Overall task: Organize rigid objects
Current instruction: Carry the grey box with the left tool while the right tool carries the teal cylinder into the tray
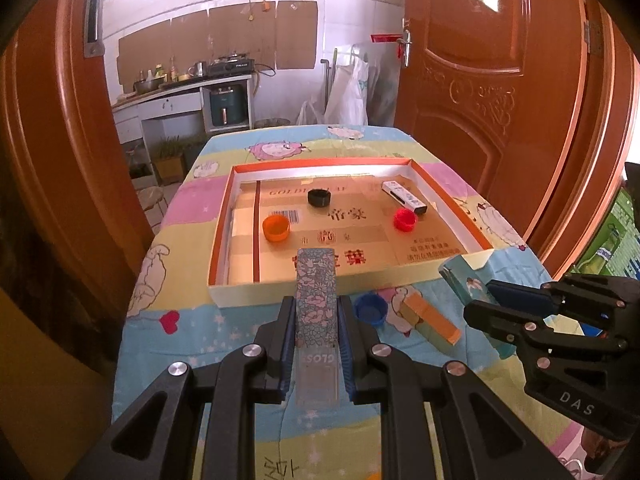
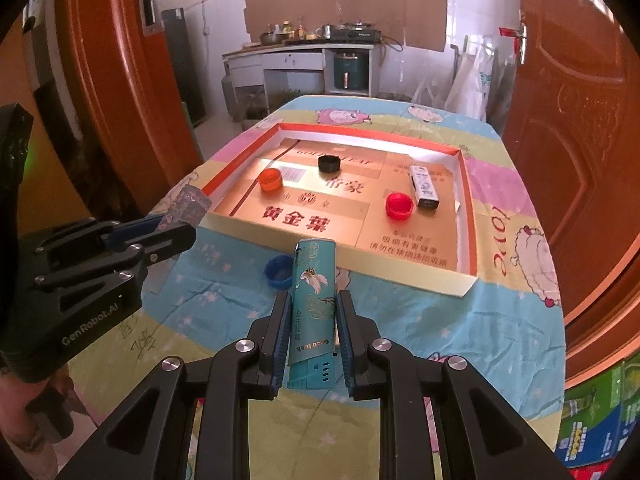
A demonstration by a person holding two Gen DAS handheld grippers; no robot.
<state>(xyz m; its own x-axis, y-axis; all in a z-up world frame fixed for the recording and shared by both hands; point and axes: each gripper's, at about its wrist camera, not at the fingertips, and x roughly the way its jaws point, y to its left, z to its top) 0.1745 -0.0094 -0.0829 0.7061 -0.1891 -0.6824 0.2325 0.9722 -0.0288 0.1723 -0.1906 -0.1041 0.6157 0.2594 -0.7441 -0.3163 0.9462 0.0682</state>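
My left gripper is shut on a flower-patterned box, held above the near wall of the shallow cardboard tray. My right gripper is shut on a teal box, held just before the tray's near wall. In the tray lie an orange cap, a black cap, a red cap and a white box. A blue cap and an orange-striped box lie on the cloth in front of the tray.
The table has a cartoon-print cloth. Orange doors flank it on both sides. A kitchen counter stands behind. Green cartons sit at the right, below table level.
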